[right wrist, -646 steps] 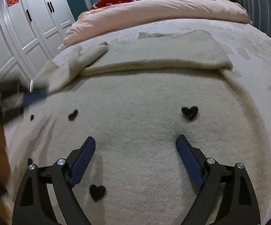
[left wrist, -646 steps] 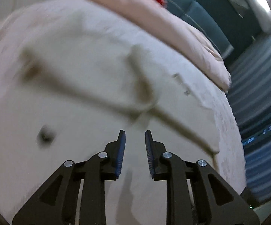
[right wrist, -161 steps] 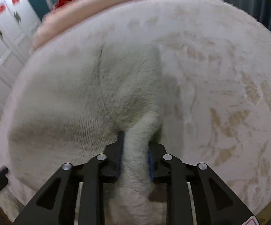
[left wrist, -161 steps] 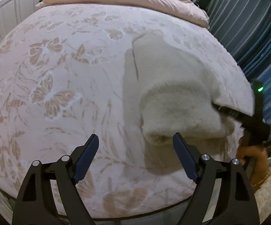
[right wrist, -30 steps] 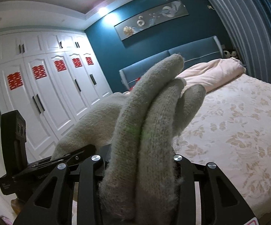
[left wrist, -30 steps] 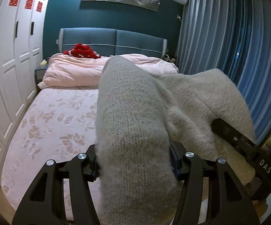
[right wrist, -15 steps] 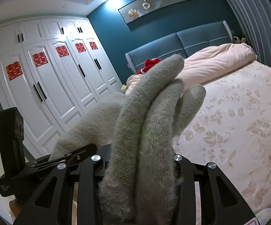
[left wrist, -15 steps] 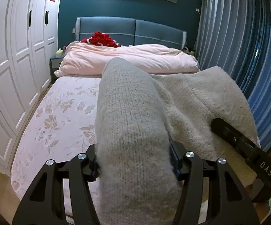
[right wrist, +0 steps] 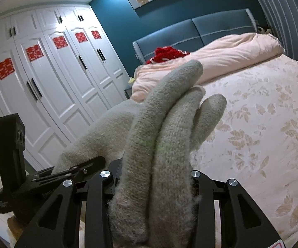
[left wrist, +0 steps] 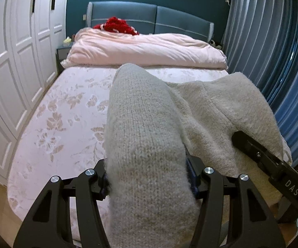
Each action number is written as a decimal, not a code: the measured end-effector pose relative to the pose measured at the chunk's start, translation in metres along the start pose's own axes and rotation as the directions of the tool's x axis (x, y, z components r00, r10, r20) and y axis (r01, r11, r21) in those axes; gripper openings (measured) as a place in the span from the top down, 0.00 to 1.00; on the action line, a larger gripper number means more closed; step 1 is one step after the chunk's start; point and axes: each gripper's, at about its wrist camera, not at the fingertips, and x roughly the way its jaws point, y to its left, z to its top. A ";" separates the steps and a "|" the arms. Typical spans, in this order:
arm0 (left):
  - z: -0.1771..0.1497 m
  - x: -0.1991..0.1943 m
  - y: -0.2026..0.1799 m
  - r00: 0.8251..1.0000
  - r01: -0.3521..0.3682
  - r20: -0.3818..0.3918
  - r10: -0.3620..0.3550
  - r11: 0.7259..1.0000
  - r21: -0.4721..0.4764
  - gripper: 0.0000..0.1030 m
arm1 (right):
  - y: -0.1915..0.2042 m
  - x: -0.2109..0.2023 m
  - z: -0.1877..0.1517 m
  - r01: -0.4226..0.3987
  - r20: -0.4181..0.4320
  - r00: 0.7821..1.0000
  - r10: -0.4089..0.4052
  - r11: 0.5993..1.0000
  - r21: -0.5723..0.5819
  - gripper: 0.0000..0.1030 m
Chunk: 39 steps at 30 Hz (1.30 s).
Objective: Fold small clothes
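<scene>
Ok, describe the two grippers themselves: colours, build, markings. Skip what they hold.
The left gripper and right gripper look alike: matte black angular frames with triangular cut-outs and round silver screw heads at the joints. The left gripper's finger pads are dark blue. Seen from the left wrist view, the right gripper's arm carries white "DAS" lettering. No cables or sleeves show.

wrist views, facing headboard [left wrist: 149,20], shared bed [right wrist: 262,113]

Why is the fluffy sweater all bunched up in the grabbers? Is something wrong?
The beige sweater is off the bed, squeezed into thick rolls by the left gripper and right gripper. Nothing looks torn or spilled.
</scene>
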 end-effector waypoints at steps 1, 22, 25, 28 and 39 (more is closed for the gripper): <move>-0.002 0.008 0.004 1.000 0.005 -0.009 -0.005 1.000 -0.007 0.47 | -0.006 0.010 -0.005 0.001 -0.016 1.000 -0.001 1.000 0.012 0.66; -0.104 0.124 0.065 0.973 -0.166 -0.175 0.148 0.981 -0.096 0.20 | -0.129 0.071 -0.093 0.255 -0.226 0.950 -0.217 0.954 0.159 0.49; -0.114 0.107 0.055 0.981 -0.149 -0.140 0.136 0.985 -0.087 0.20 | -0.106 0.060 -0.089 0.187 -0.199 0.966 -0.168 0.979 0.083 0.63; -0.113 0.102 0.023 0.987 -0.136 -0.087 0.136 0.991 0.007 0.20 | -0.086 0.082 -0.090 0.157 -0.243 0.957 -0.157 0.987 -0.021 0.81; -0.143 0.171 0.022 0.941 -0.177 -0.289 0.177 0.984 0.026 0.27 | -0.092 0.114 -0.111 0.195 -0.364 0.910 -0.199 0.980 -0.047 0.98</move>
